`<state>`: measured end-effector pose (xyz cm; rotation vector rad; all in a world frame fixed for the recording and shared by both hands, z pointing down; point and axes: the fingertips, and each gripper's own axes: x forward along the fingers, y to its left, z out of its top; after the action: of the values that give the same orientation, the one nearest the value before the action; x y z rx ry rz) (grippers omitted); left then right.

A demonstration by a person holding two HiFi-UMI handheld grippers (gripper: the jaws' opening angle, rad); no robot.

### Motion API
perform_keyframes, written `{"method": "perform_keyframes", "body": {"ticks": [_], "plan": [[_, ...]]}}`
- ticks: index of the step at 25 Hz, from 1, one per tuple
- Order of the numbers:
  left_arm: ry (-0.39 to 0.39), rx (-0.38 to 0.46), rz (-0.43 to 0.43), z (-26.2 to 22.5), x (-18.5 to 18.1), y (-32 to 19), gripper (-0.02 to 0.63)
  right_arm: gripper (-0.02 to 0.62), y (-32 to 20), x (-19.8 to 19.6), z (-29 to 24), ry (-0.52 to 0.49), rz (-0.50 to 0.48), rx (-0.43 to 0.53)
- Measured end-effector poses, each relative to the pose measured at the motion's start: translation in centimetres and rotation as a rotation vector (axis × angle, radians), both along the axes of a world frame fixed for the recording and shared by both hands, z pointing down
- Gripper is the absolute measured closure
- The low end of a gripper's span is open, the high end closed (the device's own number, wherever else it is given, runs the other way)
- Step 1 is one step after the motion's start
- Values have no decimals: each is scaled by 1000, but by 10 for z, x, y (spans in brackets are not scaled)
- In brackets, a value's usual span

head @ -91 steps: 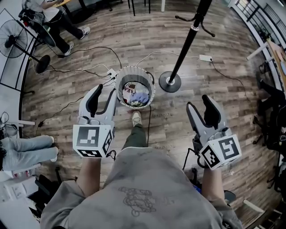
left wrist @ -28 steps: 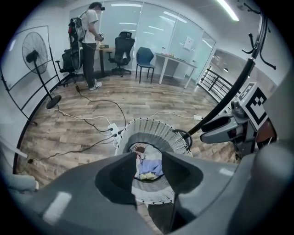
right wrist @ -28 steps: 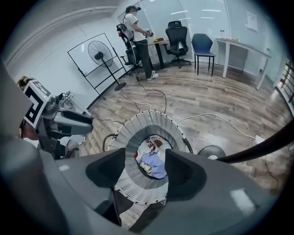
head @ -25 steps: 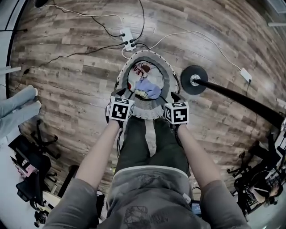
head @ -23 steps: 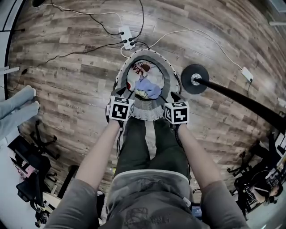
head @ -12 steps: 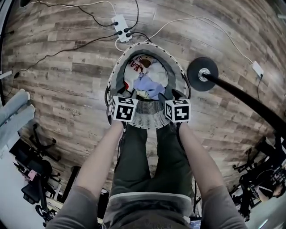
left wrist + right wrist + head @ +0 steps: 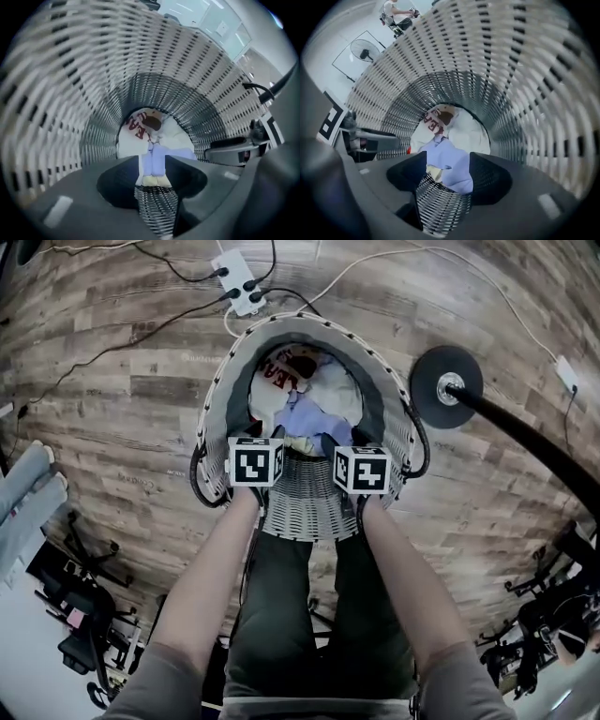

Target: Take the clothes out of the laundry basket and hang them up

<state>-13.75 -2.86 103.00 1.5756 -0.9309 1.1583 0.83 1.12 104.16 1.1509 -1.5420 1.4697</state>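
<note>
A white woven laundry basket stands on the wood floor in front of me. Inside lie a white garment with red print and a lavender garment, with a pale yellow bit beside it. Both grippers point steeply down inside the near rim. My left gripper is open, and through its gap I see the lavender cloth well below. My right gripper is open too. Its jaws have just been opening wider, with nothing between them; the lavender garment lies beyond.
A coat stand's round base and dark pole are right of the basket. A power strip with cables lies behind it. A seated person's legs show at the left edge, and office chairs at lower left.
Both grippers have sunk from the basket's near rim down into it. The basket has grown larger in the head view as the camera came closer.
</note>
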Motion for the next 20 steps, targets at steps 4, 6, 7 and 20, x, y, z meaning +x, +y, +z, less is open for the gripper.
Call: {"method": "perform_keyframes", "body": {"ticks": [4,6,7,20], "plan": [[-11,-68,-155,45,-9,12,413,272,3,2,43,55,25,-63],[-31,-58,-172,57,-12,12,406,270,6,-4,59,69,-34,-58],[-49,-48,-161,63,-14,12,405,263,7,-7,66,74,-60,-55],[-21,-34,-127,93,-16,-4,601,561,17,-5,88,49,-29,-132]]}}
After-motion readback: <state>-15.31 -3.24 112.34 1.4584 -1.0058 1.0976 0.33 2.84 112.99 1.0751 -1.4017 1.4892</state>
